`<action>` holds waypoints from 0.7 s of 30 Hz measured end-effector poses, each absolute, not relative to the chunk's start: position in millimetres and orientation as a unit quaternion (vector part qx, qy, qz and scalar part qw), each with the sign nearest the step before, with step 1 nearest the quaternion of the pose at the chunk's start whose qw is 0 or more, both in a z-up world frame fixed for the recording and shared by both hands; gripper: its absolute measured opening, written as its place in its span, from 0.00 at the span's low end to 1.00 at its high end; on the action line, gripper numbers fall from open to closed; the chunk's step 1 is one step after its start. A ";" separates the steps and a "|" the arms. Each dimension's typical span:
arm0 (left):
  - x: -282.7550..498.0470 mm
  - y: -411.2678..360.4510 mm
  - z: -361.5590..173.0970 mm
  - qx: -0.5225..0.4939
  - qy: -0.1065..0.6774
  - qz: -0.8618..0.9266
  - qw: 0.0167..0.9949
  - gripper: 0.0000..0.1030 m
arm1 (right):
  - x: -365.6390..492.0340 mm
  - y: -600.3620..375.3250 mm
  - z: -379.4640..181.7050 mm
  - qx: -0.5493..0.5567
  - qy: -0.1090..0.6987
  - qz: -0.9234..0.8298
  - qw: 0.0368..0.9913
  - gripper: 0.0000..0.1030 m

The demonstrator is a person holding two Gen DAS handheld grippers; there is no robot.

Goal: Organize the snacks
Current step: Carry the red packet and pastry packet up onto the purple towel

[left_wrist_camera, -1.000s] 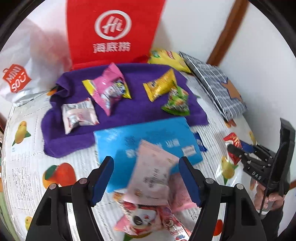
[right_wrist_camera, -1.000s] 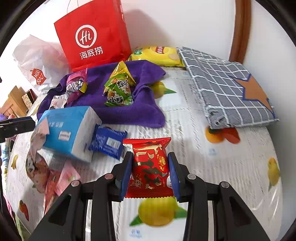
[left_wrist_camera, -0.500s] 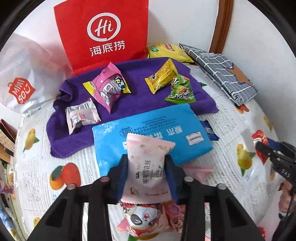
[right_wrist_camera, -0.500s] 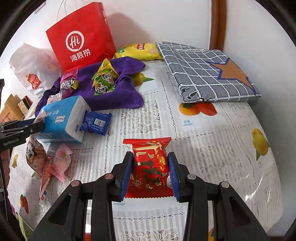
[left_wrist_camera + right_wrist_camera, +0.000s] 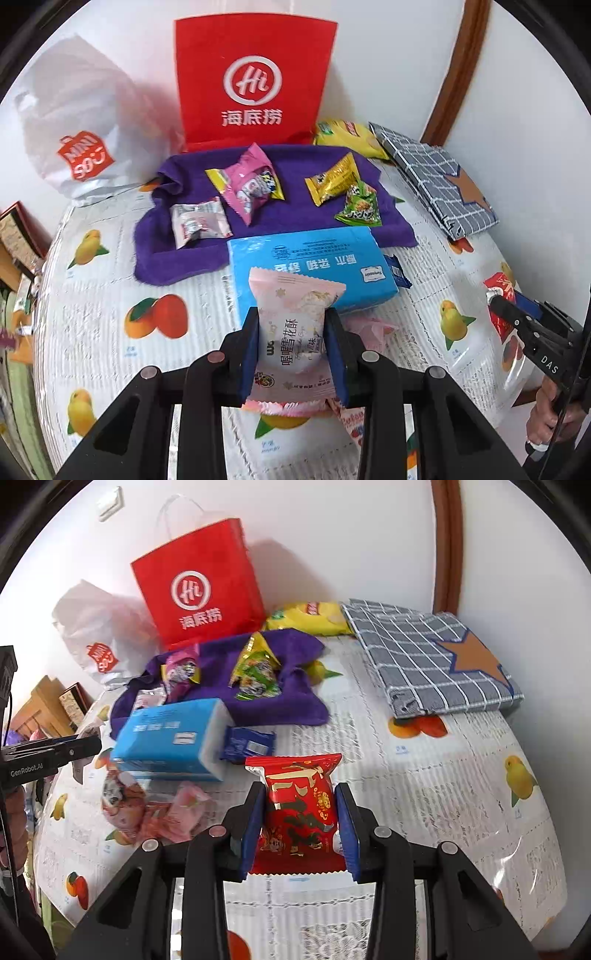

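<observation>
Currently both grippers point steeply down at the table (image 5: 110, 295), each carrying a snack clear of the fruit-print cloth.

Left gripper (image 5: 293, 354): fingers have just closed in, now narrow and clamped on the pink snack packet (image 5: 295, 325). Packet stands upright between the blue pads, top edge sticking out above them, hanging in front of the blue tissue pack (image 5: 314, 254).

Right gripper (image 5: 301, 823): fingers pinched on the red snack packet (image 5: 299, 805), pads pressing both sides, packet upright with its crimped top clear of the pads. From the left wrist view it comes in at the right edge, side-on, with a hand (image 5: 550, 421) on the handle below it.

Sorted so far: purple towel (image 5: 273, 229) behind the tissue pack carries a white packet (image 5: 197, 225), a pink one (image 5: 251, 184), a yellow one (image 5: 332, 179) and a green one (image 5: 360, 205). Small blue packet (image 5: 247, 744) lies just beside the tissue pack's end. Loose pink wrappers (image 5: 155, 808) sit on the table near the pack's front.

Red paper bag (image 5: 201, 590) stands against the wall behind the towel; checked cloth (image 5: 428, 661) is well off to the right.
</observation>
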State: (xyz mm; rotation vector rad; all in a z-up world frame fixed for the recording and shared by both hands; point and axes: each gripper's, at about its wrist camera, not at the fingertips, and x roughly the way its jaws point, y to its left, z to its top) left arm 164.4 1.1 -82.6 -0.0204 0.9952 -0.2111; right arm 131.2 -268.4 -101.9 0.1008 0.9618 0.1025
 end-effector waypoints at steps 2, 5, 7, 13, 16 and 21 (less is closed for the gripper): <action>158.8 8.2 -78.2 -0.021 0.474 -0.098 0.875 0.31 | 128.9 -262.9 -95.7 0.044 0.457 0.052 0.887 0.37; 149.2 15.4 -73.0 -0.030 0.469 -0.095 0.877 0.31 | 125.3 -253.8 -85.0 0.039 0.445 0.052 0.893 0.37; 144.9 19.2 -70.9 -0.030 0.468 -0.093 0.878 0.31 | 125.2 -247.3 -78.3 0.036 0.441 0.055 0.895 0.37; 140.3 32.5 -64.2 -0.045 0.465 -0.091 0.879 0.31 | 128.7 -232.9 -63.8 0.043 0.433 0.066 0.898 0.37; 139.1 35.0 -58.9 -0.046 0.462 -0.091 0.881 0.31 | 130.4 -227.8 -60.8 0.042 0.431 0.068 0.899 0.37; 138.2 36.0 -51.7 -0.047 0.455 -0.094 0.885 0.31 | 134.8 -220.7 -58.3 0.049 0.434 0.068 0.897 0.37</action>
